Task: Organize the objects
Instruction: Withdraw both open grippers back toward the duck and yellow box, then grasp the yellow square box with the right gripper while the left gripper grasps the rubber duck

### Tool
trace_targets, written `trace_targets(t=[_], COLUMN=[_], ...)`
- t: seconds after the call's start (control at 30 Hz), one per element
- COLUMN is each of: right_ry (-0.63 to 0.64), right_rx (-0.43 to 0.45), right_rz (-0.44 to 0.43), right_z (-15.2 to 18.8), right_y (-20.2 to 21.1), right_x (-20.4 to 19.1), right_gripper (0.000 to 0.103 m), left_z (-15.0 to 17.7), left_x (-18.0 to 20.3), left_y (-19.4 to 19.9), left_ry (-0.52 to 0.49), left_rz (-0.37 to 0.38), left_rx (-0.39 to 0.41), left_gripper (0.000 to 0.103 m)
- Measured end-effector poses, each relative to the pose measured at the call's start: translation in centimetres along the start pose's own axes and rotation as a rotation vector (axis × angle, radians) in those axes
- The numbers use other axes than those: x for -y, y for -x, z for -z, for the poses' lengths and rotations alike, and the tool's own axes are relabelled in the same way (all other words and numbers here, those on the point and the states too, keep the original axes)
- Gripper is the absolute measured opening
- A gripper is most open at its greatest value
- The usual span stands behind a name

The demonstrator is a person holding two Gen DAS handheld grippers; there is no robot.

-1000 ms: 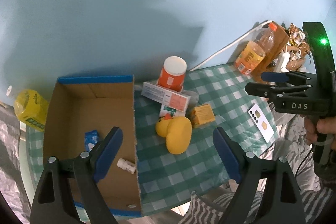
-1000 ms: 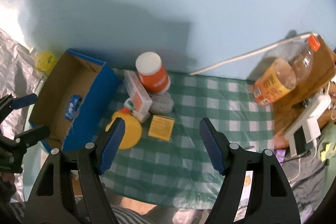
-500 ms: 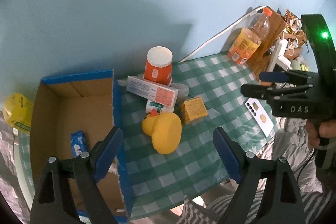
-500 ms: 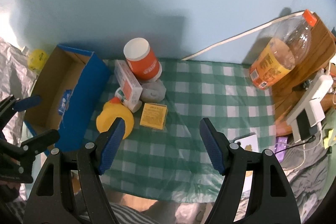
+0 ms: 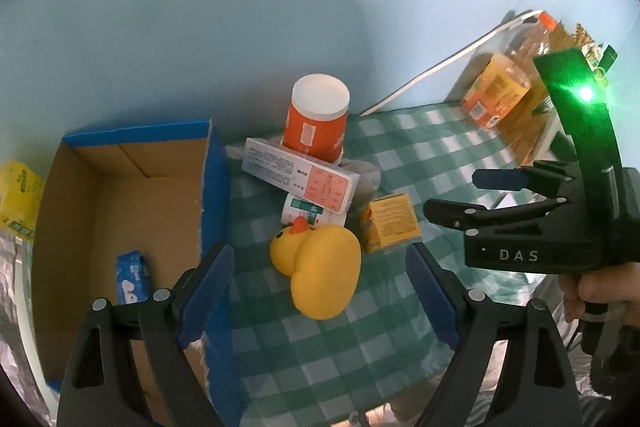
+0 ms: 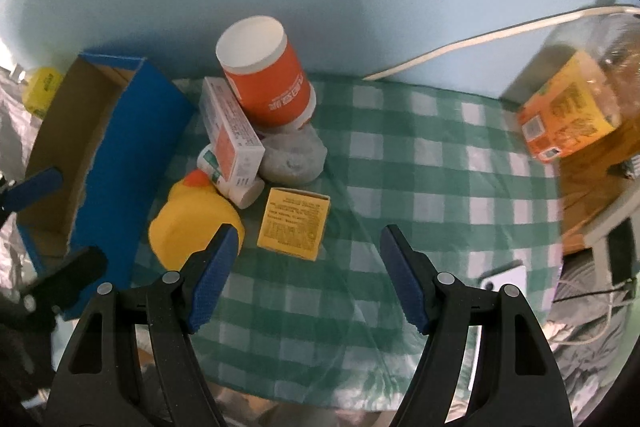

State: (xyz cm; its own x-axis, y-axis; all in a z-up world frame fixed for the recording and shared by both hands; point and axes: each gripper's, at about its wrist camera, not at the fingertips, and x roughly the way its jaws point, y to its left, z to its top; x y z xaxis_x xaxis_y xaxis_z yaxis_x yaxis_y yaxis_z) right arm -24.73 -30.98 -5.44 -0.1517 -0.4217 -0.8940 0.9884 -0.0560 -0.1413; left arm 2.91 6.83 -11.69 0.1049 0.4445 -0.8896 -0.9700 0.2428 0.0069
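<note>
On the green checked cloth lies a pile: a yellow rubber duck, an orange jar with a white lid, a white and orange carton, a small white bottle and a yellow box. My left gripper hangs open just short of the duck. My right gripper is open in front of the yellow box. A blue-edged cardboard box at the left holds a blue packet.
A juice bottle stands by a wooden stand at the right, with a white cable along the wall. A grey lump lies under the jar. A yellow pack sits left of the box. A phone lies at the cloth's right edge.
Both grippers have moved in toward the pile, which looks larger and closer. The left view has swung right from the cardboard box toward the duck. Nothing was picked up.
</note>
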Motion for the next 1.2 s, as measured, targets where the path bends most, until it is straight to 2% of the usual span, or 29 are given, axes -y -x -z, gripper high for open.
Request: trace_targets(t=[0.4,0.57,0.77,0.8,0.83,1.0,1.2], right_ry=[-0.063,-0.073,-0.113,-0.116,-0.116,-0.107,-0.158], right_rx=[-0.126,-0.159,-0.18,-0.182,-0.181,-0.16,-0.184], right_rz=[-0.039,-0.023,-0.046,-0.052,-0.055,-0.047,-0.051], right_z=[-1.0,-1.1,-0.9,-0.8,-0.6,0.5,2.9], right_y=[-6.1,-8.1,-9.6,-9.8,-9.8,-8.8,-7.8], right_x=[0.4,0.4,1.0,1.1,1.3,2.4,4.6], right_gripper=[0.073,0.073,0.072,0.066,0.055,0.052,0.052], left_z=[0.4,0.5,0.4,0.4,0.4,0.4,0.4], left_x=[-0.1,-0.3,-0.2,-0.1,0.0,0.4,0.6], left_y=[-4.8,-6.0,-6.8,-7.0,-7.2,-8.6,-10.5], left_ry=[0.027,0.038,0.037,0.035,0.033,0.04,0.07], left_rz=[-0.013,-0.017,-0.015,-0.014,-0.012,0.0,0.016], left_rx=[-0.105,-0.139,-0.162,-0.166,-0.173,-0.204,-0.245], left_gripper=[0.089,0.089,0.089,0.089,0.089,0.089,0.089])
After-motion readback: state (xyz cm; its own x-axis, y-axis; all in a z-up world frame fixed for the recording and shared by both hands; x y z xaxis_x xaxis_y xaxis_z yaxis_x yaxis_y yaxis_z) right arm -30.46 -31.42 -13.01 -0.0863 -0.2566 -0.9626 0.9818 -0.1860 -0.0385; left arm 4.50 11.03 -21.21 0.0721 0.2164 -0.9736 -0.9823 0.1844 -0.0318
